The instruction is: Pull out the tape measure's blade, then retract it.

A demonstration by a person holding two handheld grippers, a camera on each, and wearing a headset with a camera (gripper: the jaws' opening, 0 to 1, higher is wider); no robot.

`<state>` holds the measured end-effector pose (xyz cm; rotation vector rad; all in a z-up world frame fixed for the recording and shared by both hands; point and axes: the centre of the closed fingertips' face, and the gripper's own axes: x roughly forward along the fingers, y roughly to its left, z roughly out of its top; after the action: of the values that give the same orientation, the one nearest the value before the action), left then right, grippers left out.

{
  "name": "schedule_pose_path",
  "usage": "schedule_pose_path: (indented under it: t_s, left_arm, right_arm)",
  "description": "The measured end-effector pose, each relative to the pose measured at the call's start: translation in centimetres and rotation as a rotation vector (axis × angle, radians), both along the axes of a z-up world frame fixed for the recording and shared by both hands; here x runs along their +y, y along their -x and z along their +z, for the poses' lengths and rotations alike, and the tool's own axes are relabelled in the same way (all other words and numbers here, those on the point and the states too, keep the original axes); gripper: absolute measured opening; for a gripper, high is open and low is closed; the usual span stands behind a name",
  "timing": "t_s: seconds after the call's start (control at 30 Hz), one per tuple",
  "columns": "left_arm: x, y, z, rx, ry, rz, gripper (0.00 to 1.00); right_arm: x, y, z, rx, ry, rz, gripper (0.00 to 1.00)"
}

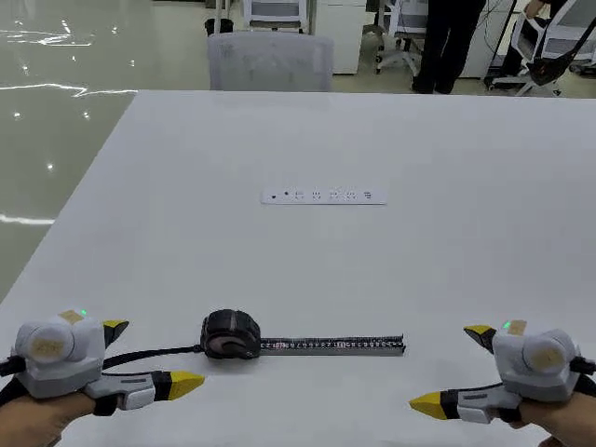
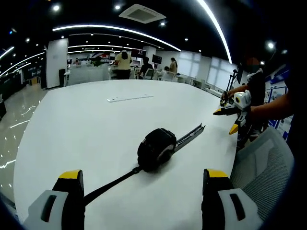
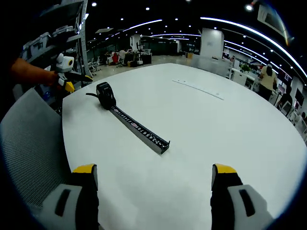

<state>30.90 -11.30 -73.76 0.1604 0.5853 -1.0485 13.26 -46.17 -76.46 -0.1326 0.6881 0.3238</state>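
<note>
Head view: left gripper (image 1: 154, 354), jaws apart, hovers empty. Just to its right lies the round black tape measure (image 1: 230, 334), its grey marked metal blade (image 1: 335, 345) already drawn out toward the right gripper (image 1: 450, 367), jaws likewise apart, likely placed for retracting.

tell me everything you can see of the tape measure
The tape measure has a rounded black case, plastic by its look, standing upright on the white table. Its dark blade with pale markings lies partly drawn out, flat on the table, pointing toward the right gripper. A black strap trails from the case toward the left gripper. Both open grippers are clear of it.
</note>
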Motion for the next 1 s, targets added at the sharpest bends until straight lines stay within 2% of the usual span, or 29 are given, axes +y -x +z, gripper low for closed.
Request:
schedule_pose_path:
  t_s: [0.1, 0.23, 0.3, 0.43, 0.53, 0.67, 0.83, 0.93, 1.0]
  left_arm:
    - [0.9, 0.4, 0.3, -0.018, 0.008, 0.015, 1.0]
    - [1.8, 0.8, 0.9, -0.024, 0.033, 0.048, 1.0]
    - [2.0, 1.3, 1.0, -0.026, 0.031, 0.046, 1.0]
    - [2.6, 2.3, 1.0, -0.029, 0.028, 0.052, 1.0]
    - [3.3, 3.1, 0.6, -0.021, 0.014, 0.056, 1.0]
    - [3.7, 3.2, 0.3, -0.015, 0.017, 0.062, 1.0]
    - [3.4, 3.6, 0.0, -0.029, -0.001, 0.041, 1.0]
    - [3.2, 3.6, 0.1, -0.038, -0.005, 0.034, 1.0]
    - [3.2, 3.5, 0.3, -0.039, 0.009, 0.045, 1.0]
  right_arm:
    - [0.2, 1.3, -0.1, -0.005, 0.029, 0.019, 1.0]
    - [0.1, 2.2, 0.6, -0.024, -0.014, -0.025, 1.0]
    - [0.1, 2.5, 0.8, -0.028, -0.011, -0.037, 1.0]
    - [0.3, 2.9, 1.6, -0.068, -0.025, -0.065, 1.0]
    - [0.8, 3.5, 1.9, -0.093, -0.002, -0.043, 1.0]
    - [0.5, 4.3, 1.8, -0.082, 0.017, -0.038, 1.0]
    - [-0.6, 5.6, 1.8, -0.065, 0.023, -0.046, 1.0]
    - [-0.5, 6.1, 1.8, -0.056, 0.025, -0.039, 1.0]
    - [-0.2, 6.4, 1.7, -0.056, 0.028, -0.027, 1.0]
